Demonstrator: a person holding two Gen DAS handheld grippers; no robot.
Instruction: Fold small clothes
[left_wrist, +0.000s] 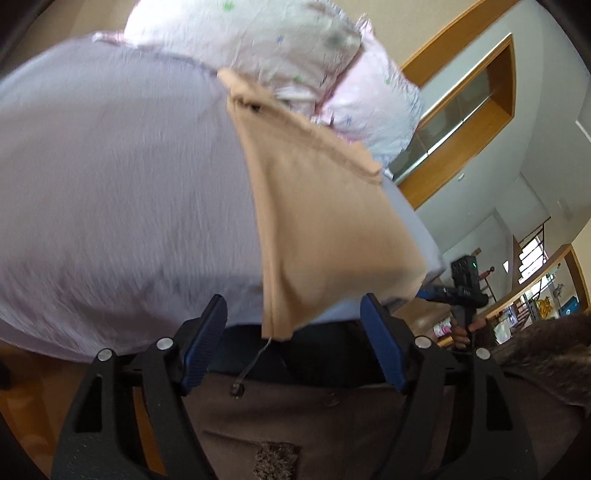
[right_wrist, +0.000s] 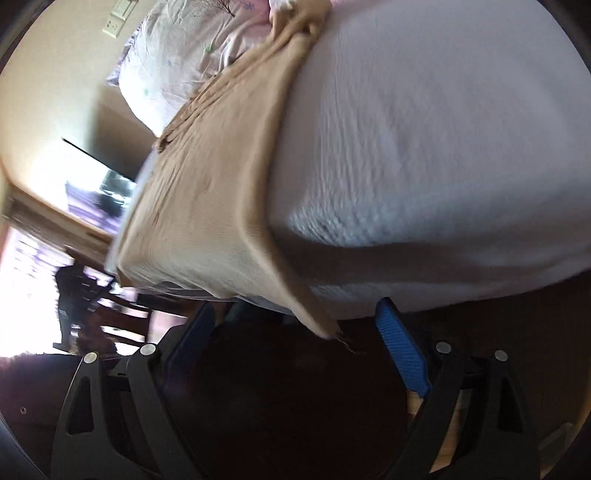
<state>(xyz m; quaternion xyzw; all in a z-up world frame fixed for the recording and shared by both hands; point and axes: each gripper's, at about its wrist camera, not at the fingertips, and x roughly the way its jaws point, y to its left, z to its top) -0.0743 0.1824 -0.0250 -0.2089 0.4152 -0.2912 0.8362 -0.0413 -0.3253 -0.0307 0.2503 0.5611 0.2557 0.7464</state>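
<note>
A tan garment lies on the bed, one corner overhanging. Both the left hand-held gripper and the right hand-held gripper gape wide, holding nothing.

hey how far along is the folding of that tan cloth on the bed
Done: the tan garment lies spread on the lavender bed sheet, one corner hanging over the edge. In hand: nothing; the left gripper and right gripper are both open near that corner. Left: no fold visible yet.
</note>
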